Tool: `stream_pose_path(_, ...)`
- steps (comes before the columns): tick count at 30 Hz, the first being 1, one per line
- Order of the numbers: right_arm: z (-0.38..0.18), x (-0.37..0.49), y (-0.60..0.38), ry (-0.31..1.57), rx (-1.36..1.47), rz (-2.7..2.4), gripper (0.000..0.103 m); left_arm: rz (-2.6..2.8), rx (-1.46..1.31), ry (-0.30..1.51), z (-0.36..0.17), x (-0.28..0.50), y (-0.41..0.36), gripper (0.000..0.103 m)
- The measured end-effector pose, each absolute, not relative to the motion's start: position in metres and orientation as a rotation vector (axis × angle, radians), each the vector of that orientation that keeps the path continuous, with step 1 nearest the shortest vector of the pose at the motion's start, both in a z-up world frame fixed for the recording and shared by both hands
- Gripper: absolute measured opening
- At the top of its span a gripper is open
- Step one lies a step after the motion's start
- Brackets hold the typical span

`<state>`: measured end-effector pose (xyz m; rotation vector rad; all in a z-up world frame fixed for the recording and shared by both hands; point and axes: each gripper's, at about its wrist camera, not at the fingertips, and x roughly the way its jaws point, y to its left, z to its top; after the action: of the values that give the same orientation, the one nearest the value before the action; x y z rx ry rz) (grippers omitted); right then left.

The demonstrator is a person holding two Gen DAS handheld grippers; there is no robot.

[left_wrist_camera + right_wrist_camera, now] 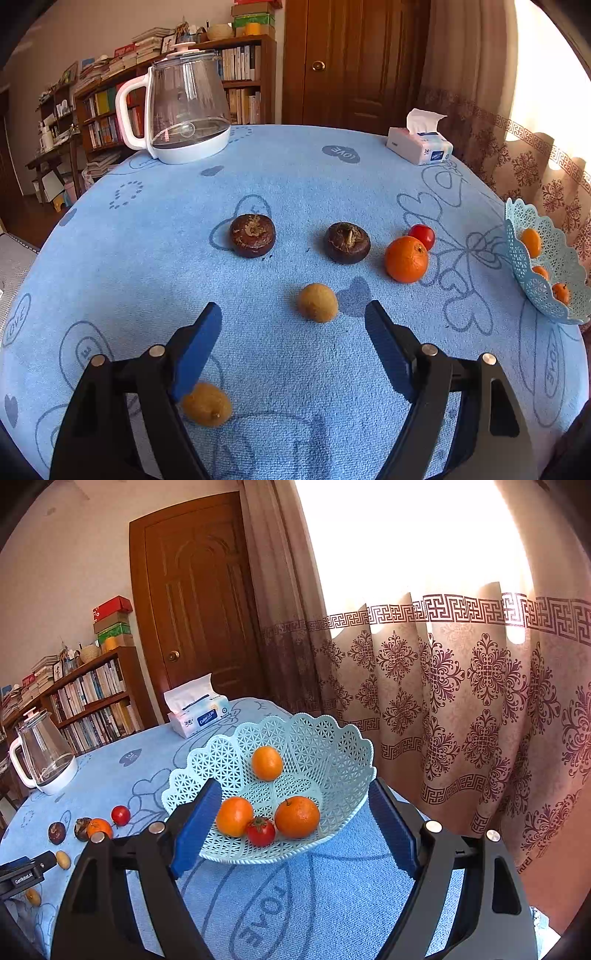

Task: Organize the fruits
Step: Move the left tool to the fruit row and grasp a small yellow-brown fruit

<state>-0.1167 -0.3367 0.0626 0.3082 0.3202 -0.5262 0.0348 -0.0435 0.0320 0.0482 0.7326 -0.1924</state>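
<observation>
On the blue tablecloth (280,177), both grippers (293,317) (293,797) gape, holding nothing, bookshelves (110,107) behind.

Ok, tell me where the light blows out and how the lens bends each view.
Left wrist view: the window at top right is blown white, and the table edge bulges into a curve. Right wrist view: glare washes out the curtain top; the door leans.

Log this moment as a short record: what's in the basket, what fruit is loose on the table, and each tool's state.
basket: three oranges, one tomato
loose fruit: two dark brown fruits, orange, tomato, two small tan fruits
left tool: open, empty, a tan fruit just ahead
right tool: open, empty, facing the basket
other: kettle, tissue box
</observation>
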Motion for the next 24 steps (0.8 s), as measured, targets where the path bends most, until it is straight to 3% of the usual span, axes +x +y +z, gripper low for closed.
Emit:
stream_pose_path(5, 0.063, -0.116, -0.336, 0.324, 0.305, -0.521, 0.083, -0.224, 0.042, 0.812, 0.021, 0.056, -0.052, 0.055)
stream_pose_path(12, 0.063, -0.114, -0.334, 0.328, 0.295, -0.518, 0.083, -0.23, 0.021, 0.856, 0.015, 0.072, -0.055, 0.043)
stream_pose_path(17, 0.063, -0.113, -0.332, 0.328, 0.285, -0.522, 0.083, -0.244, 0.003, 0.843, 0.015, 0.07, -0.051, 0.027)
stream_pose_path(24, 0.062, -0.114, -0.333, 0.33, 0.286, -0.543, 0.083, -0.245, -0.023, 0.779, 0.023, 0.059, -0.046, 0.027)
